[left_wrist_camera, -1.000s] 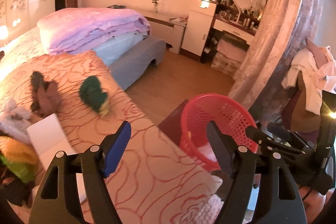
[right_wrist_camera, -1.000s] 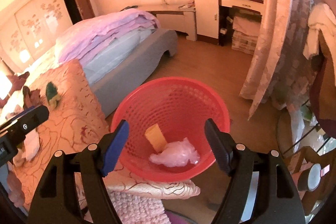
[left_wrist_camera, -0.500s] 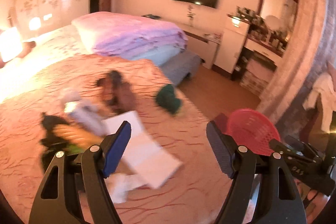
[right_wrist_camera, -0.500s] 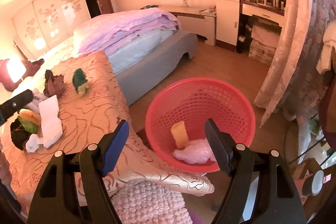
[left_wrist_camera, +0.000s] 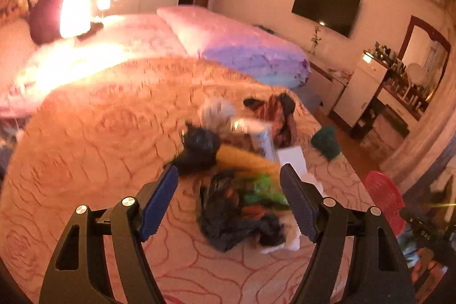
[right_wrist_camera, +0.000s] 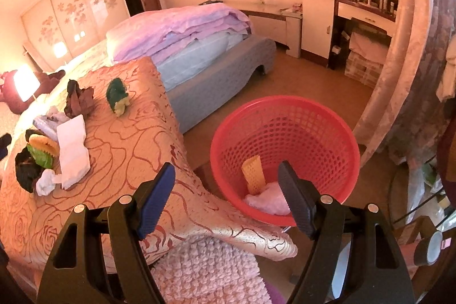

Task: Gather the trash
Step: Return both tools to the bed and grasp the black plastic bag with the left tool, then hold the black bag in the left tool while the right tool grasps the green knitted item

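A heap of trash lies on the orange bedspread [left_wrist_camera: 85, 161]: a black bag [left_wrist_camera: 236, 221], green scraps [left_wrist_camera: 262, 184], a yellow wrapper [left_wrist_camera: 242, 155] and white paper [left_wrist_camera: 293, 158]. My left gripper [left_wrist_camera: 229, 195] is open and empty just above the heap; this view is blurred. The heap also shows in the right wrist view, with the white paper [right_wrist_camera: 72, 150] and a green lump [right_wrist_camera: 116, 96]. My right gripper [right_wrist_camera: 226, 193] is open and empty, near the red basket [right_wrist_camera: 327, 127], which holds a yellow piece [right_wrist_camera: 253, 173] and a white plastic wad [right_wrist_camera: 268, 201].
A folded purple quilt [right_wrist_camera: 182, 27] lies on the grey bed end [right_wrist_camera: 222, 81]. A dressing table [right_wrist_camera: 364, 13] and a curtain [right_wrist_camera: 404, 61] stand at the right. A pink knitted cloth [right_wrist_camera: 205, 272] hangs at the bed corner. A lamp [left_wrist_camera: 74, 13] glows at the far left.
My left gripper has swung left from the basket and over the bed to the trash heap. My right gripper has drawn back from above the basket; both stayed open.
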